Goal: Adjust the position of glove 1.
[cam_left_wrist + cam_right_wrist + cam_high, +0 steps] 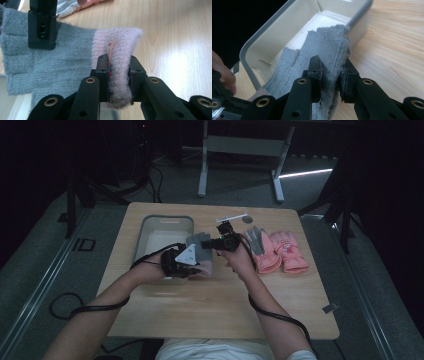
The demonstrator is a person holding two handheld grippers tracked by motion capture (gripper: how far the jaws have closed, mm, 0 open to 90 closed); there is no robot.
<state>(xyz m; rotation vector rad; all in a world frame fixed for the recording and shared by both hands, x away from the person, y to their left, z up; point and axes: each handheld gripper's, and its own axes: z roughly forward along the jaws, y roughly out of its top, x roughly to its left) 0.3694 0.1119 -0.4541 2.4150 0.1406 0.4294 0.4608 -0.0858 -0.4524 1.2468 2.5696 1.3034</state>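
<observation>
The pink knitted cuff of a grey woollen fingerless glove is clamped between the jaws of the left gripper, and its grey finger end is pinched by the right gripper. The glove is thus held stretched between both tools, above the near rim of the pale grey plastic tub on the light wooden table. Judged from this, placing has begun but release into the tub remains. A pair of pink padded gloves is left lying to the right.
</observation>
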